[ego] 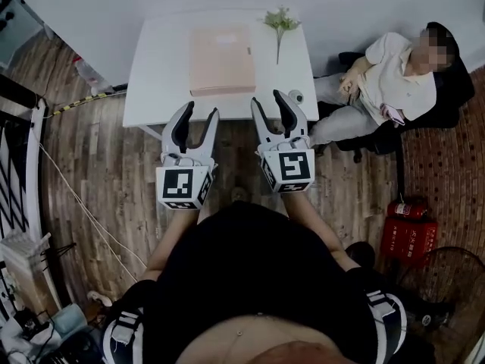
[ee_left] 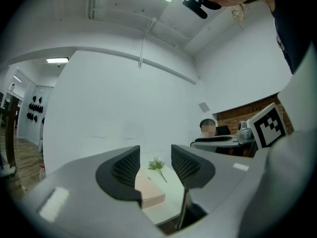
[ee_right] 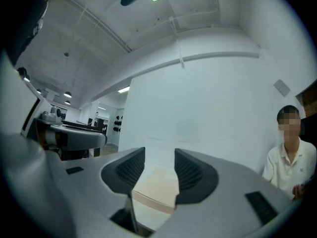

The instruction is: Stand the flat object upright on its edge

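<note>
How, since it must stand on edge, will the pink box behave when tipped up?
The pink box looks stiff: straight edges, flat top, so likely no sagging. Thin, so on edge it may topple easily. It probably slides on the smooth white table.

The person wears a black top (ego: 250, 271). The left gripper (ego: 201, 111) and the right gripper (ego: 268, 98) look alike. Each has a pale grey shell that splits into two curved jaws lined with black. At the back of each sits a white cube (ego: 183, 186) with black square markers on its faces. In the left gripper view the pads (ee_left: 126, 166) are black with a fine grid texture, and a small white label (ee_left: 54, 202) is on the grey body. In the right gripper view the shell carries a dark rectangular patch (ee_right: 260, 206).
</note>
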A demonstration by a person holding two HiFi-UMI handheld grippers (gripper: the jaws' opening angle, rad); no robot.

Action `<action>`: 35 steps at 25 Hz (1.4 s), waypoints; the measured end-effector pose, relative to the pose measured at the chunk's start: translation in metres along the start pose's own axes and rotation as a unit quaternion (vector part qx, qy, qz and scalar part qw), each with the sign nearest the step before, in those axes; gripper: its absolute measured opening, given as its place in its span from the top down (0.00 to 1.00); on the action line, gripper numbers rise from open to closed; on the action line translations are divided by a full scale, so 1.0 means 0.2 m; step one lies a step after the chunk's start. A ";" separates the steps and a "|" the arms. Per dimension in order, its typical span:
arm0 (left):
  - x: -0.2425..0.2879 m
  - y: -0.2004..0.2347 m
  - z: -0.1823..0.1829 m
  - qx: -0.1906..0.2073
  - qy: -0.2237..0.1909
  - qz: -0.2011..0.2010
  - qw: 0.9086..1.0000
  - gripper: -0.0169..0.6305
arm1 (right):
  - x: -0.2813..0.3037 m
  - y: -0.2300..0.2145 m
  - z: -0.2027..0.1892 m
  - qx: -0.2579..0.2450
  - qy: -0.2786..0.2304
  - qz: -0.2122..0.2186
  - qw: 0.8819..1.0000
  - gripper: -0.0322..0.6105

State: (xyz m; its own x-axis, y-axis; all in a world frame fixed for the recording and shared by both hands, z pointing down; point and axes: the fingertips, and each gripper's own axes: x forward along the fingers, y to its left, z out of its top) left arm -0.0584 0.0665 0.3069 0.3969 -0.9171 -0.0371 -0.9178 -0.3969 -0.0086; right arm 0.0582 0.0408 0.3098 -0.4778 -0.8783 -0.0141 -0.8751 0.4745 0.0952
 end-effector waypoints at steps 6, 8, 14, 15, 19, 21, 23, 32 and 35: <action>0.17 0.06 -0.03 0.000 0.001 0.014 1.000 0.66 | 0.16 -0.11 -0.06 0.006 0.005 0.010 1.000 0.69; 0.21 0.07 -0.04 -0.002 0.001 0.017 1.000 0.66 | 0.20 -0.13 -0.08 0.007 0.005 0.014 1.000 0.69; 0.27 0.12 -0.05 0.000 0.006 0.027 1.000 0.66 | 0.28 -0.15 -0.11 0.015 0.010 0.023 1.000 0.69; 0.28 0.13 -0.05 0.000 0.006 0.029 1.000 0.66 | 0.29 -0.15 -0.11 0.015 0.012 0.024 1.000 0.69; 0.31 0.16 -0.06 -0.002 0.008 0.033 0.999 0.66 | 0.33 -0.17 -0.14 0.012 0.021 0.023 0.999 0.69; 0.33 0.17 -0.08 -0.003 0.008 0.034 0.999 0.66 | 0.35 -0.18 -0.15 0.014 0.019 0.023 0.999 0.69; 0.36 0.19 -0.09 -0.004 0.008 0.035 0.999 0.66 | 0.37 -0.19 -0.16 0.013 0.020 0.023 0.999 0.69; 0.51 0.32 -0.14 -0.001 0.011 0.031 0.999 0.66 | 0.56 -0.21 -0.19 0.007 0.024 0.025 0.999 0.69; 0.59 0.38 -0.17 -0.004 0.017 0.027 0.999 0.66 | 0.65 -0.23 -0.23 0.005 0.031 0.021 0.999 0.69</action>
State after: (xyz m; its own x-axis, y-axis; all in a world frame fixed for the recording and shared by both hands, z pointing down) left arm -0.0819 -0.0725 0.3357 0.3461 -0.9382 -0.0040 -0.9382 -0.3461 0.0006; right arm 0.0403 -0.0972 0.3493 -0.5081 -0.8598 0.0505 -0.8557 0.5106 0.0844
